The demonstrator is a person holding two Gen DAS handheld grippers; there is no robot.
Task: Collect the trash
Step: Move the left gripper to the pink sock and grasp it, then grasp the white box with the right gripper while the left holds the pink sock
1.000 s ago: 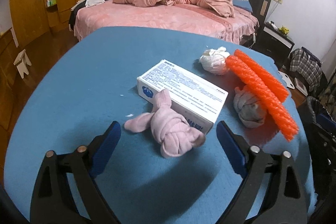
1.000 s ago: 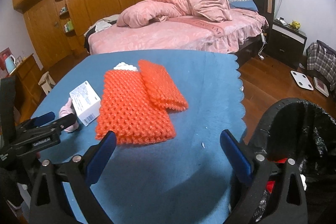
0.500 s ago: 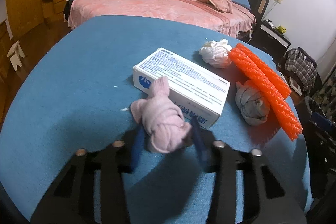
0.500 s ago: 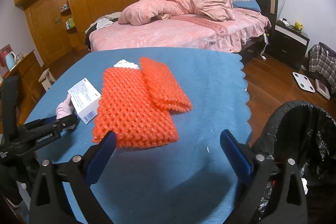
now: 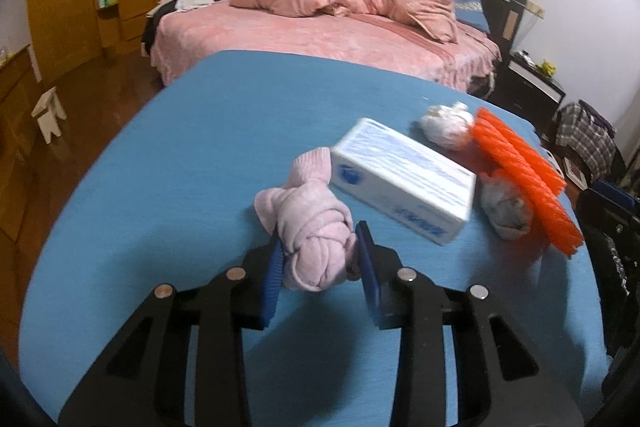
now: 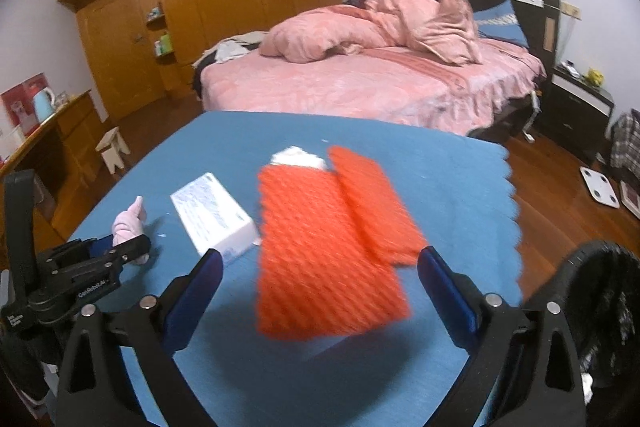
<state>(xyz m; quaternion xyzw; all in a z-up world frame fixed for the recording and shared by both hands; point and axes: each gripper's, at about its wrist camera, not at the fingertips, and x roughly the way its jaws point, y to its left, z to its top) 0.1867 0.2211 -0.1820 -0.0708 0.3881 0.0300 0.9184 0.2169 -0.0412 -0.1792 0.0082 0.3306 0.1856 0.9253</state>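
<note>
My left gripper (image 5: 320, 243) is shut on a knotted pink cloth wad (image 5: 308, 223) on the blue table (image 5: 160, 187); both show in the right wrist view, the gripper (image 6: 120, 251) and the wad (image 6: 128, 223). A white box (image 5: 404, 183) lies just beyond the wad. Two orange foam nets (image 6: 320, 247) lie mid-table. A white wad (image 5: 446, 125) and a grey wad (image 5: 504, 207) sit by the nets. My right gripper (image 6: 320, 271) is open, close above the near orange net.
A black trash bag bin (image 6: 600, 307) stands off the table's right edge. A pink bed (image 6: 380, 79) lies beyond the table. Wooden wardrobes (image 6: 200, 7) line the left wall. A small stool (image 6: 114, 147) and a floor scale (image 6: 600, 187) are on the floor.
My left gripper closed on the pink wad, which was lying loose a second ago, and shifted it left away from the box. My right gripper moved forward toward the orange nets.
</note>
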